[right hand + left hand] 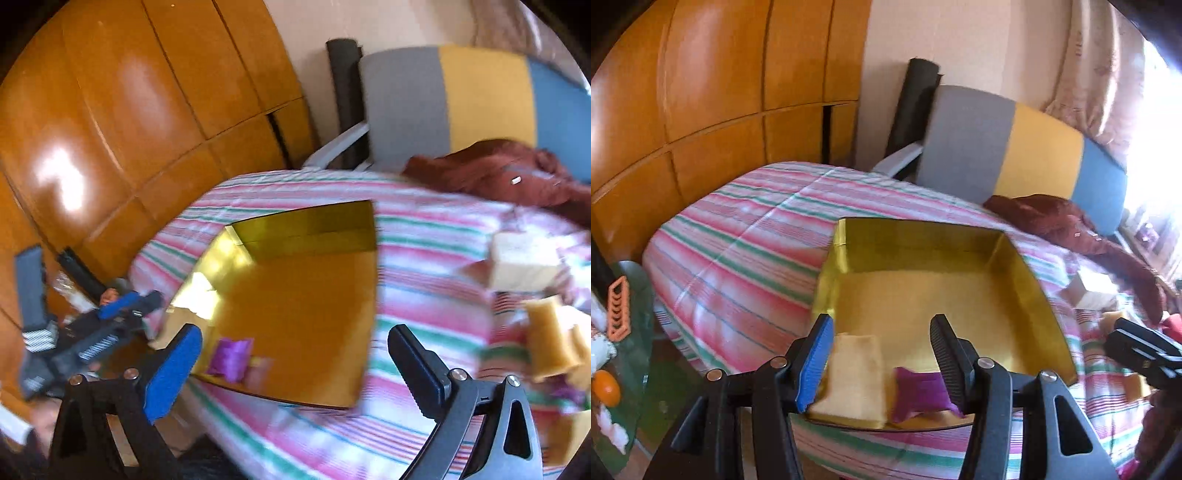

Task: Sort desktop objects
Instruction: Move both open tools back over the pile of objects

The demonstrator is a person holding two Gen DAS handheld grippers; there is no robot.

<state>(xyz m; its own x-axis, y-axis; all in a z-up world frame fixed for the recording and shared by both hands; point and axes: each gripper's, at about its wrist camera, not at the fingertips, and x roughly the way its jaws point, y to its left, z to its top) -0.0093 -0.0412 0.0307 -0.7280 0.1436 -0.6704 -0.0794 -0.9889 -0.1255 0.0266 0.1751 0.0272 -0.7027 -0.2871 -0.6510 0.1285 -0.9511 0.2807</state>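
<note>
A shallow gold box lies on the striped bedspread. A cream pouch and a purple pouch lie in its near corner. My left gripper is open and empty, just above that corner. In the right wrist view the gold box holds the purple pouch. My right gripper is open and empty over the box's near edge. Yellow sponge blocks and a pale block lie on the bedspread to its right. The left gripper shows at the left, blurred.
A dark red cloth lies by the grey, yellow and blue headboard. Orange wooden wardrobe doors stand behind the bed. A glass side table with small items is at the left. The right gripper enters at right.
</note>
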